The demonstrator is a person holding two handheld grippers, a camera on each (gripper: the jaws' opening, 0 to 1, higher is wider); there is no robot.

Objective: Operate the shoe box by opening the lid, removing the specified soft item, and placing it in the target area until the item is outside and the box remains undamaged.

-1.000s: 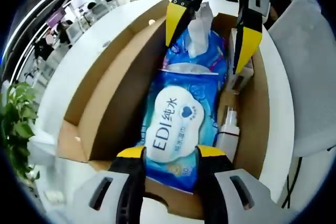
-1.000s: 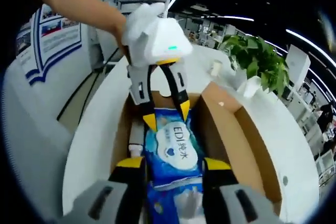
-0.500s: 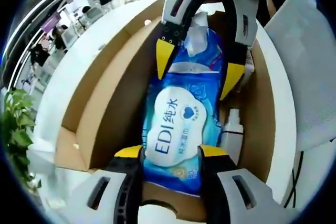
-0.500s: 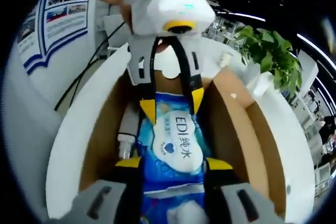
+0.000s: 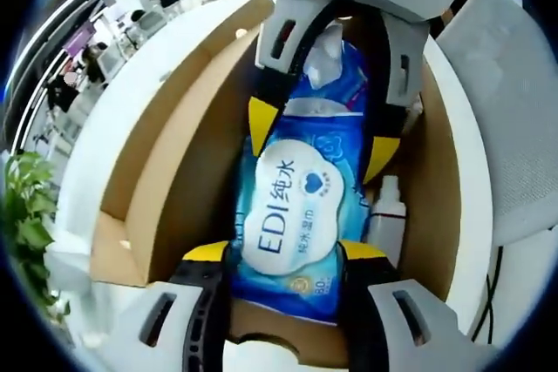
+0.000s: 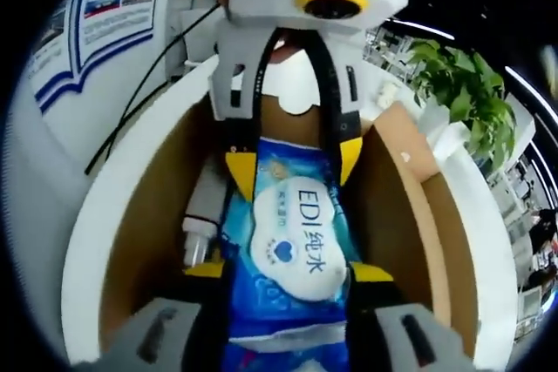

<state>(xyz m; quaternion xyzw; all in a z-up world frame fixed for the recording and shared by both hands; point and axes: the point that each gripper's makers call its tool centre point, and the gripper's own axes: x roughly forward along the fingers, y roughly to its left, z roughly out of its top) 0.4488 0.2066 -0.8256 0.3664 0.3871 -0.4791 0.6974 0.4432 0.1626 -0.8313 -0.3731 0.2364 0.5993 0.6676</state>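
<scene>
Wipes pack point(image 5: 296, 206) label "EDI 纯水" | inside shoe box point(image 5: 174, 172) | both grippers' fingers astride

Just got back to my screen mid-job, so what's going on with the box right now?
The cardboard box is open, its lid folded out to one side. Both grippers reach in from opposite ends: the left gripper and the right gripper each have their jaws open on either side of the blue wet-wipes pack. The pack lies inside the box, next to a small white bottle. Whether either gripper is touching the pack cannot be told.
</scene>
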